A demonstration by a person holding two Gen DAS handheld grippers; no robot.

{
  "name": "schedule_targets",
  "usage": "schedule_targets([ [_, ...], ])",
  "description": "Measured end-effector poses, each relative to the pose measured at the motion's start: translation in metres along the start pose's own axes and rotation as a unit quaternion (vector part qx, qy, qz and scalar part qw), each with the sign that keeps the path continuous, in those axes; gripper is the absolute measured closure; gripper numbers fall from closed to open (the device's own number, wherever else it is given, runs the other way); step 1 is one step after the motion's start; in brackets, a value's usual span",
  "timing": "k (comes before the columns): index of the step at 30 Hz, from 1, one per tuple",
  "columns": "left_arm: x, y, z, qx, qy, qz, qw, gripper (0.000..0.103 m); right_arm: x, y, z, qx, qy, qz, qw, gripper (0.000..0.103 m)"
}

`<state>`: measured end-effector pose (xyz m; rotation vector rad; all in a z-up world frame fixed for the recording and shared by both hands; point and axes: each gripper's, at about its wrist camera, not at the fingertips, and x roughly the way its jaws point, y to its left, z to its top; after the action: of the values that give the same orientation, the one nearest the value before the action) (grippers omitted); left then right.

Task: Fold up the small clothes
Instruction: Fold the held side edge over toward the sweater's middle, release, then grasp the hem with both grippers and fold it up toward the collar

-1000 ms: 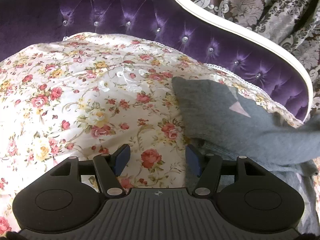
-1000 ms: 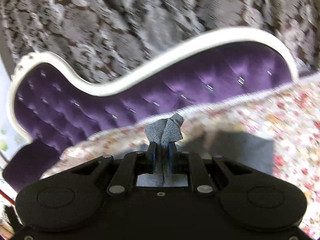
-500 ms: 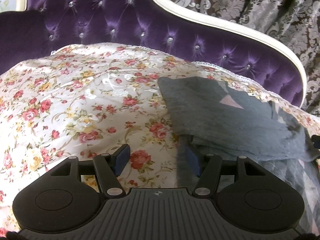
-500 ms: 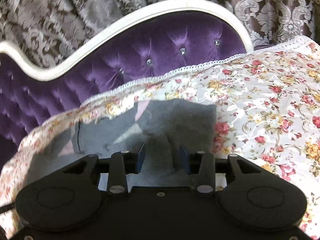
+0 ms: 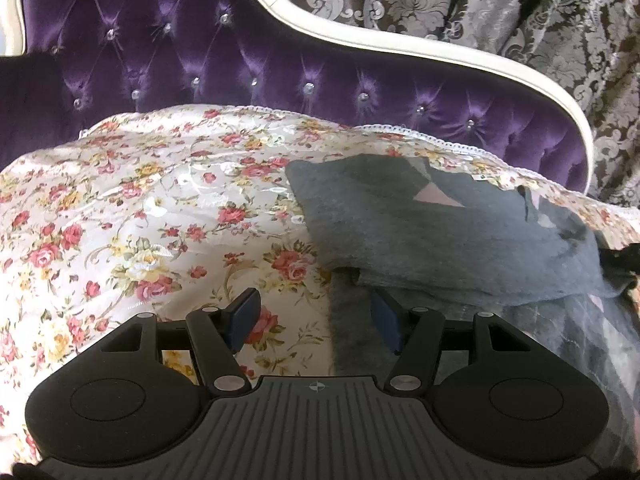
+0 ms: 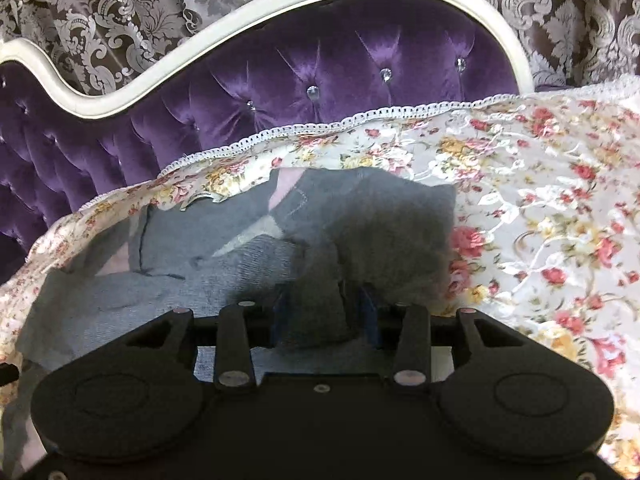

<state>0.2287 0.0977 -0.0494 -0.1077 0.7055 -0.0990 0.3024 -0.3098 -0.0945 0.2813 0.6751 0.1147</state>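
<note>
Grey garment (image 5: pixel 440 236) on floral bedspread (image 5: pixel 120 220), top layer folded over, long axis across bed parallel to purple headboard (image 5: pixel 280 64)

Lies forward-right of left gripper (image 5: pixel 316 320); jaws wide, holding nothing, right finger (image 5: pixel 386 320) at cloth's near edge

Right gripper (image 6: pixel 324 312) nearer, fold bunched between half-parted jaws; clamped or loose, cannot tell

We see our left tool (image 5: pixel 316 322) as matte black plastic — two round housings, a ribbed grey centre plate with a small crosshair mark, silver screws, dark blue finger pads (image 5: pixel 245 314). Our right tool (image 6: pixel 325 312) matches — smooth black centre.
</note>
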Motion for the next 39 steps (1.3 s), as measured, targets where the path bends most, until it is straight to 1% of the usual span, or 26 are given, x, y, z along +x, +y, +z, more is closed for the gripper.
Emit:
schedule_targets([
  [1,-0.001,-0.001,-0.001,0.004,-0.001,0.000,1.0000,0.044,-0.005,0.002,0.000,0.000,-0.007,0.006,1.000,0.090],
  [2,-0.002,-0.001,-0.001,0.006,0.000,0.001,1.0000,0.044,-0.015,0.003,0.000,0.001,-0.020,0.014,1.000,0.094],
  [4,-0.003,-0.002,-0.001,0.009,-0.002,0.000,1.0000,0.044,-0.034,0.004,0.000,0.002,-0.039,0.026,0.999,0.094],
  [5,-0.003,-0.003,0.000,0.011,-0.002,0.001,0.9999,0.044,-0.045,0.004,-0.002,0.003,-0.044,0.025,0.999,0.094],
  [8,-0.003,-0.007,0.004,0.019,0.001,0.003,0.9998,0.044,-0.059,0.000,-0.008,0.005,-0.034,0.019,0.999,0.094],
  [11,-0.006,-0.015,0.012,0.028,0.006,0.000,0.9996,0.044,-0.056,-0.005,-0.017,-0.008,-0.016,0.001,1.000,0.094],
  [15,-0.008,-0.034,0.027,0.053,0.000,-0.010,0.9985,0.044,-0.048,-0.013,-0.018,0.018,0.009,0.013,1.000,0.092],
  [16,-0.007,-0.041,0.031,0.060,-0.001,-0.013,0.9981,0.044,-0.047,-0.012,-0.017,0.015,0.011,0.011,1.000,0.087],
  [17,-0.006,-0.048,0.035,0.065,-0.003,-0.018,0.9977,0.044,-0.046,-0.011,-0.016,0.012,0.011,0.009,1.000,0.086],
  [21,0.006,-0.084,0.042,0.087,0.001,-0.044,0.9952,0.044,-0.046,-0.006,-0.017,-0.002,0.013,0.001,1.000,0.084],
  [22,0.011,-0.093,0.042,0.091,0.004,-0.051,0.9945,0.044,-0.047,-0.006,-0.017,-0.002,0.012,0.001,1.000,0.079],
  [23,0.016,-0.103,0.042,0.094,0.008,-0.057,0.9939,0.044,-0.049,-0.007,-0.016,0.002,0.008,0.003,1.000,0.063],
  [25,0.027,-0.122,0.041,0.097,0.018,-0.072,0.9925,0.044,-0.055,-0.009,-0.013,0.008,-0.003,0.007,1.000,0.045],
  [26,0.033,-0.130,0.040,0.097,0.022,-0.077,0.9921,0.044,-0.058,-0.009,-0.011,0.008,-0.010,0.007,1.000,0.042],
  [27,0.039,-0.139,0.039,0.097,0.026,-0.081,0.9916,0.044,-0.060,-0.009,-0.009,0.006,-0.016,0.005,1.000,0.041],
  [28,0.045,-0.147,0.039,0.099,0.030,-0.084,0.9911,0.044,-0.062,-0.008,-0.007,0.003,-0.022,0.003,1.000,0.037],
  [29,0.052,-0.155,0.039,0.100,0.036,-0.084,0.9908,0.044,-0.065,-0.008,-0.006,0.001,-0.028,0.001,1.000,0.027],
  [30,0.059,-0.162,0.039,0.099,0.042,-0.082,0.9908,0.044,-0.066,-0.008,-0.004,0.001,-0.032,0.002,0.999,0.023],
  [31,0.067,-0.168,0.039,0.097,0.048,-0.078,0.9911,0.044,-0.068,-0.009,-0.003,0.004,-0.036,0.006,0.999,0.019],
  [32,0.074,-0.173,0.038,0.095,0.055,-0.073,0.9913,0.043,-0.069,-0.010,-0.002,0.010,-0.038,0.008,0.999,0.019],
  [33,0.081,-0.177,0.036,0.096,0.063,-0.065,0.9913,0.037,-0.071,-0.011,-0.001,0.015,-0.040,0.011,0.999,0.019],
  [34,0.084,-0.183,0.033,0.108,0.054,-0.054,0.9912,0.030,-0.072,-0.012,0.000,0.018,-0.041,0.013,0.999,0.018],
  [36,0.087,-0.194,0.028,0.146,0.042,-0.032,0.9879,0.024,-0.074,-0.013,0.001,0.021,-0.044,0.016,0.999,0.016],
  [37,0.087,-0.198,0.026,0.153,0.038,-0.026,0.9872,0.023,-0.075,-0.013,0.002,0.024,-0.046,0.018,0.999,0.014],
  [39,0.089,-0.197,0.030,0.142,0.046,-0.027,0.9884,0.022,-0.077,-0.013,0.003,0.027,-0.049,0.022,0.998,0.012],
])
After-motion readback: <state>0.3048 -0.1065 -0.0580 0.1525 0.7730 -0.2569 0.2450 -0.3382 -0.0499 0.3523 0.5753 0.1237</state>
